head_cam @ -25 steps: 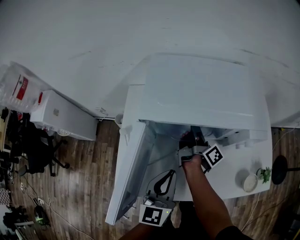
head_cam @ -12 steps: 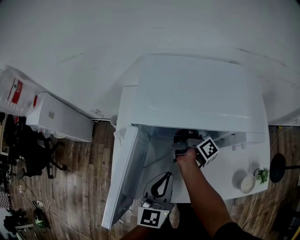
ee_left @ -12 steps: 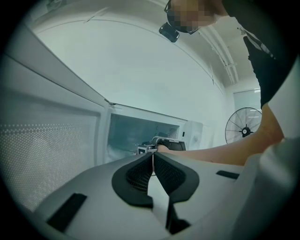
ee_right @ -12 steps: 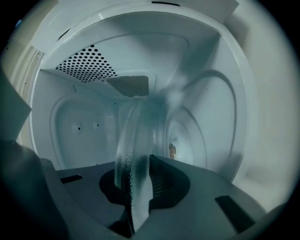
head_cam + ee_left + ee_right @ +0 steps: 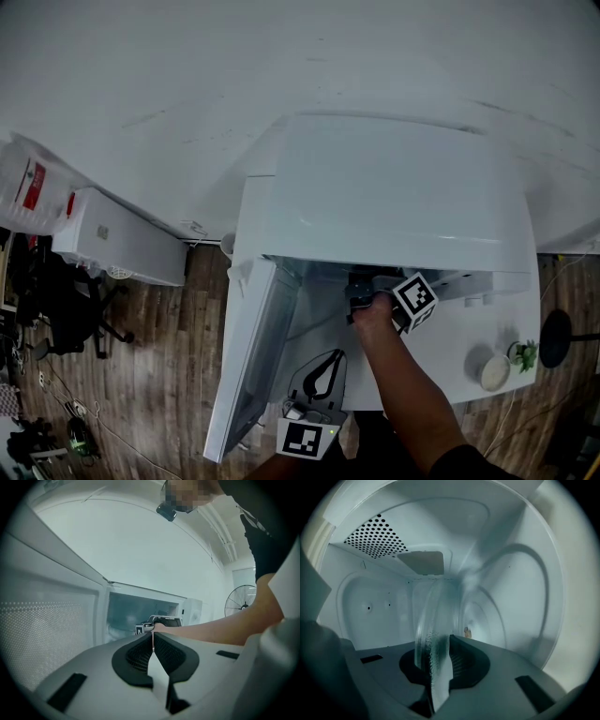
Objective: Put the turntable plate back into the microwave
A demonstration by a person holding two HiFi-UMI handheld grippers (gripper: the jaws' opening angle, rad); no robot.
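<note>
My right hand-held gripper (image 5: 437,641) pinches the turntable plate (image 5: 436,606) by its rim inside the microwave (image 5: 370,606), so I should lay it flat slowly.

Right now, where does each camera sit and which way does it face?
Head view: on the person's head, looking steeply down on the microwave and its open door; right forearm and left tongs show.
Left gripper view: on the left tongs, shut and empty, facing the open microwave; the forearm crosses it.
Right gripper view: on the right tongs, inside the microwave, shut on the glass plate.
Shared: head and left views both show the forearm reaching in.
</note>
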